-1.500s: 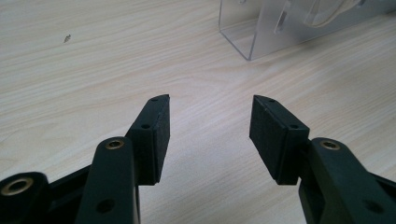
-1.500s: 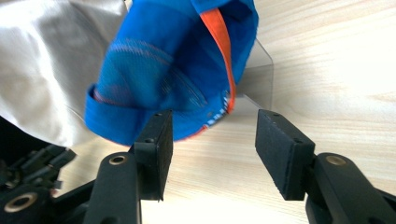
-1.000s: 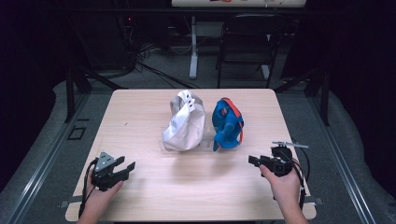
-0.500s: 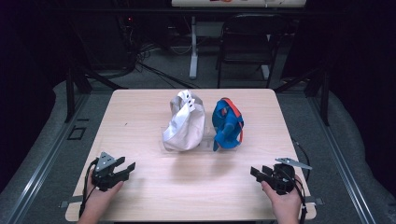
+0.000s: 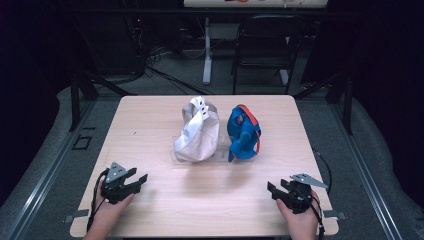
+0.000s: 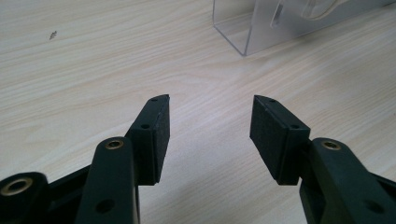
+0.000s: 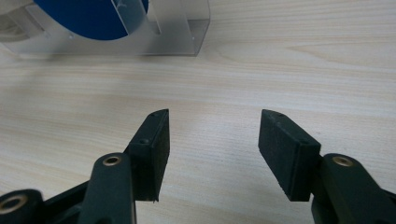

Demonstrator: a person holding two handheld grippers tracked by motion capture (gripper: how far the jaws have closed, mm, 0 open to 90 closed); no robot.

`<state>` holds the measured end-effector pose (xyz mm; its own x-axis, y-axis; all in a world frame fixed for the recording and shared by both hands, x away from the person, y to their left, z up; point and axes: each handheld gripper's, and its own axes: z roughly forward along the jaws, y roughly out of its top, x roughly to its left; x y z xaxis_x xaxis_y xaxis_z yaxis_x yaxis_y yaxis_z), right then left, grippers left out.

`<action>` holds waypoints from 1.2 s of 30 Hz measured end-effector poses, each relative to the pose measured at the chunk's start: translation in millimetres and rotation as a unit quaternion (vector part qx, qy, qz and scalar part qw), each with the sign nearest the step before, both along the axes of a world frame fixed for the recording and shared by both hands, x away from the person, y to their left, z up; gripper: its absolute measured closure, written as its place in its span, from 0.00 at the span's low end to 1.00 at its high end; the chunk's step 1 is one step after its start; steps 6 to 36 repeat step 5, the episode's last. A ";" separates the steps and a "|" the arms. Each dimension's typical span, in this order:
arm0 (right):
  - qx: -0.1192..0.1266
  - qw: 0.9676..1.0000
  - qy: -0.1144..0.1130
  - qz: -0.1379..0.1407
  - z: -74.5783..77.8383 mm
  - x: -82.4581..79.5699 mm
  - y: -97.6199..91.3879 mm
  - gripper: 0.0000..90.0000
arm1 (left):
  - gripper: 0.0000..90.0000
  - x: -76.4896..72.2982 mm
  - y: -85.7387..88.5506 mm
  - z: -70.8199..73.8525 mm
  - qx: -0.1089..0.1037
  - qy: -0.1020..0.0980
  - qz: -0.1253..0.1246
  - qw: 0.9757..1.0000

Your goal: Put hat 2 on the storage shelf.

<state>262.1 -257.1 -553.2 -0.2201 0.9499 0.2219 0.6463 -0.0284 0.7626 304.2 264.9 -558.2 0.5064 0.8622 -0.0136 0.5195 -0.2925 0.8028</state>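
Note:
A white cloth bag (image 5: 197, 131) and a blue bag with an orange strap (image 5: 243, 132) stand side by side on a clear plastic stand (image 5: 220, 154) at the middle of the wooden table (image 5: 150, 120). My left gripper (image 5: 141, 180) rests near the front left edge, open, nothing between its jaws; its own view shows the left gripper (image 6: 209, 122) over bare wood with the clear stand's corner (image 6: 243, 32) ahead. My right gripper (image 5: 272, 190) sits near the front right edge, open and empty; the right gripper (image 7: 213, 135) faces the stand (image 7: 187, 32) and the blue bag (image 7: 93, 16).
A dark chair (image 5: 262, 45) and a white stand leg (image 5: 207, 50) are beyond the table's far edge, with cables on the floor. Black frame posts (image 5: 77, 85) flank the table. Bare wood stretches between the grippers and the bags.
The right gripper has drawn back toward the table's front right edge, away from the blue bag. The left gripper has stayed put.

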 end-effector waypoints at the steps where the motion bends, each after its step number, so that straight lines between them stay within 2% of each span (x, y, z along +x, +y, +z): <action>1: -0.002 1.000 -0.003 0.001 -0.5 0.0 1.1 0.49 | 0.53 0.6 -1.0 -0.3 -0.001 0.000 -0.001 1.000; 5: -0.010 1.000 -0.009 0.009 -0.3 -1.1 3.1 0.50 | 0.53 2.9 -5.5 -0.4 0.000 0.003 -0.007 1.000; 36: -0.010 1.000 -0.009 0.009 -0.3 -1.1 3.1 0.50 | 0.53 2.9 -5.5 -0.4 0.000 0.003 -0.007 1.000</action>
